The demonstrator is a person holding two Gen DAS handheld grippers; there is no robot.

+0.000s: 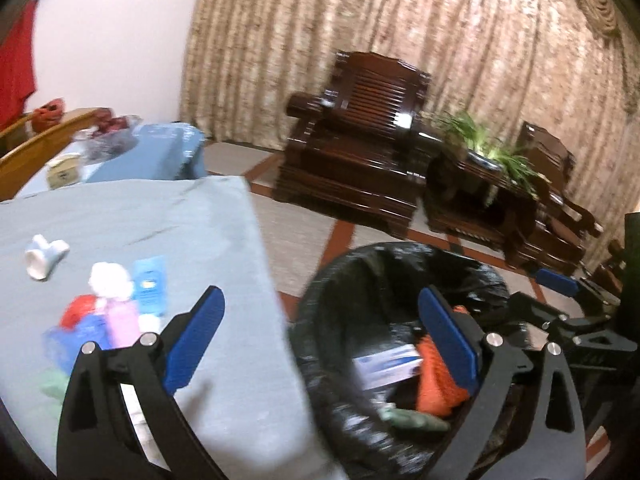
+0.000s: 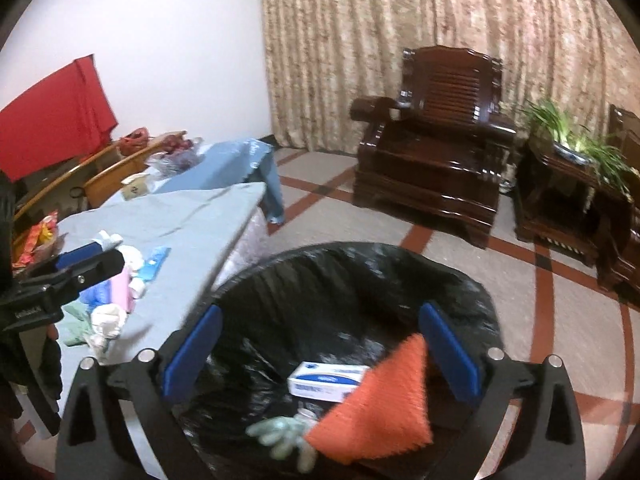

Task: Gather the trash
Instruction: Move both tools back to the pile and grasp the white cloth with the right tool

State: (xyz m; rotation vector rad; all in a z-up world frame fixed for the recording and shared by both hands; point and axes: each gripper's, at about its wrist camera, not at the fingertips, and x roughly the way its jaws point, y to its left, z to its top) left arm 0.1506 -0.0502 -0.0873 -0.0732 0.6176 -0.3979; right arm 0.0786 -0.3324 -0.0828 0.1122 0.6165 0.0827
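Now over the bin point(image 2: 460, 280), beside the table point(image 1: 224, 240) edge.
I saw both grippers, left point(image 1: 322, 338) and right point(image 2: 320, 352), with jaws wide, empty; orange cloth point(image 2: 384, 404) lay below.

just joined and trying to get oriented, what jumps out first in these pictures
A black-lined bin fills the foreground, with an orange cloth, a blue-and-white box and a pale glove inside. The open right gripper hangs over it. Left of the bin, more litter lies on a table under a grey-blue cloth.
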